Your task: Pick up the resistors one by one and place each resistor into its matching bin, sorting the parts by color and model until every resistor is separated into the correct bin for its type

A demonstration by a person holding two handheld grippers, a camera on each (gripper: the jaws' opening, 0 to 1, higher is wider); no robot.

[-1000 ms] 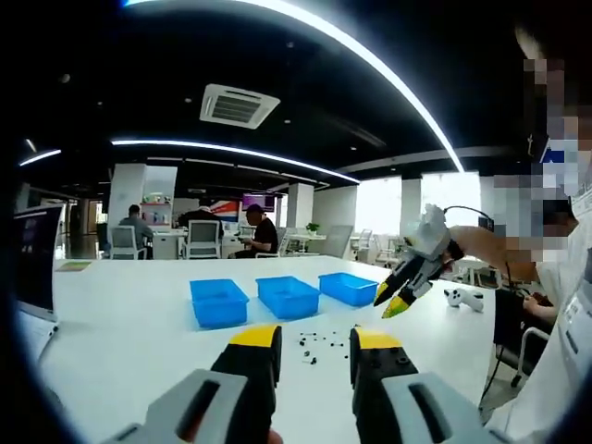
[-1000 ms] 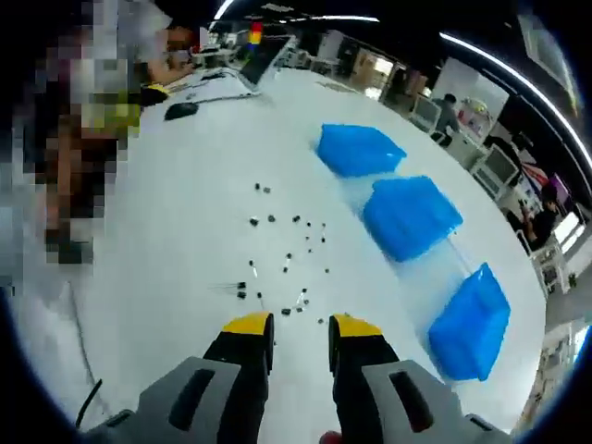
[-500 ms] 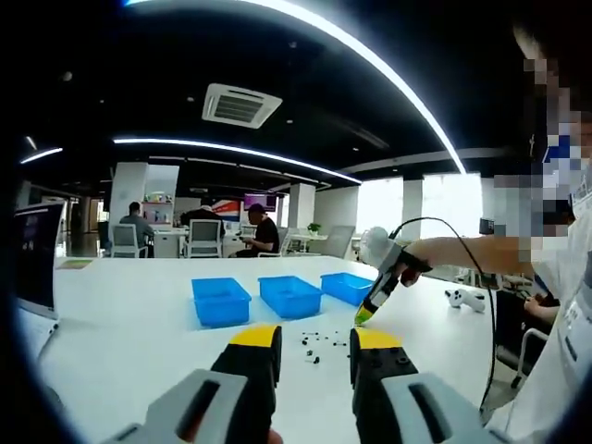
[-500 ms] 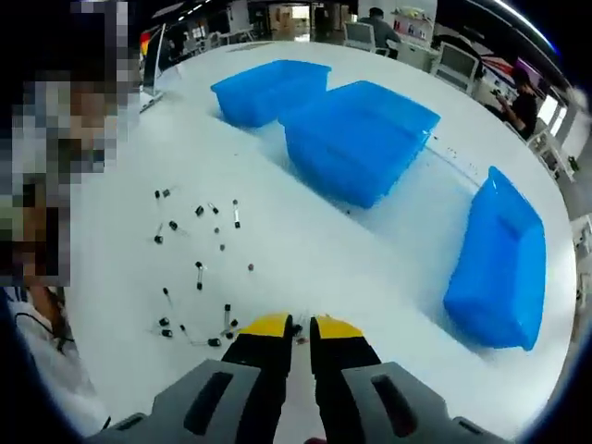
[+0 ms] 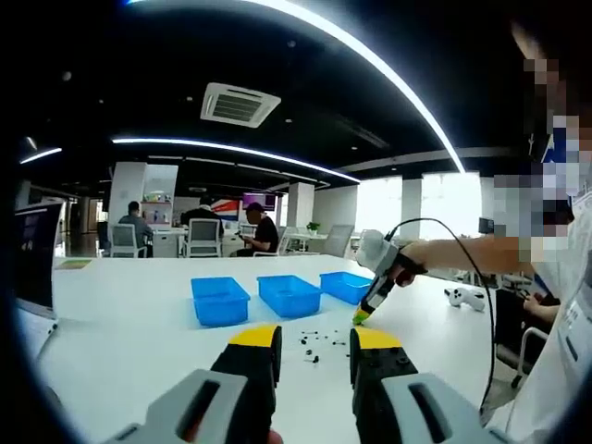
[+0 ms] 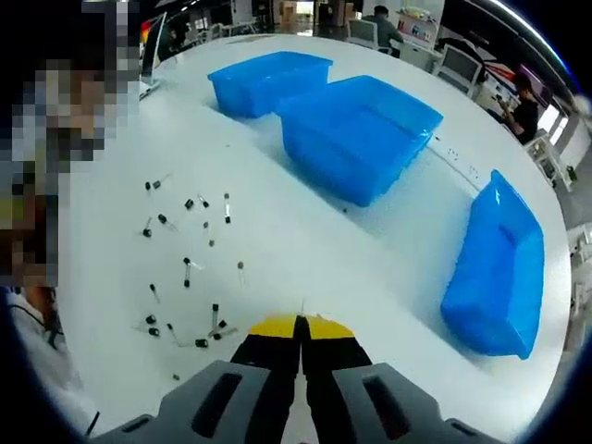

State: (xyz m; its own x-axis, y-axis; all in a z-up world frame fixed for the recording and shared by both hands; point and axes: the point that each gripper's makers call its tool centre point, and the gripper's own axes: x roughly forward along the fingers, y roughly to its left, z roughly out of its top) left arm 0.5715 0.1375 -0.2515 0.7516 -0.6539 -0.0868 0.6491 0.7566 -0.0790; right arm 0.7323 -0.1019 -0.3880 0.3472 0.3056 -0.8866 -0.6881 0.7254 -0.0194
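Several small dark resistors [image 6: 185, 268] with thin leads lie scattered on the white table [image 6: 305, 231], also seen as specks [image 5: 314, 347] in the left gripper view. Three blue bins stand in a row behind them: one [image 6: 268, 81], one [image 6: 356, 134] and one [image 6: 499, 268]. My right gripper [image 6: 299, 324] is down at the table by the near edge of the scatter. Its yellow-tipped jaws are shut on a resistor whose thin lead pokes out past the tips. The left gripper view shows it [image 5: 359, 317] pointing down at the pile. My left gripper [image 5: 314, 338] hovers open, holding nothing, short of the resistors.
A laptop [image 5: 32, 268] stands at the table's left edge and a white game controller [image 5: 462, 298] lies at the far right. The person holding the grippers stands at the right. People sit at desks far behind the bins [image 5: 289, 295].
My right gripper came down toward the near edge of the scatter and its jaws went from open to shut on a resistor. The left gripper has stayed put, open.
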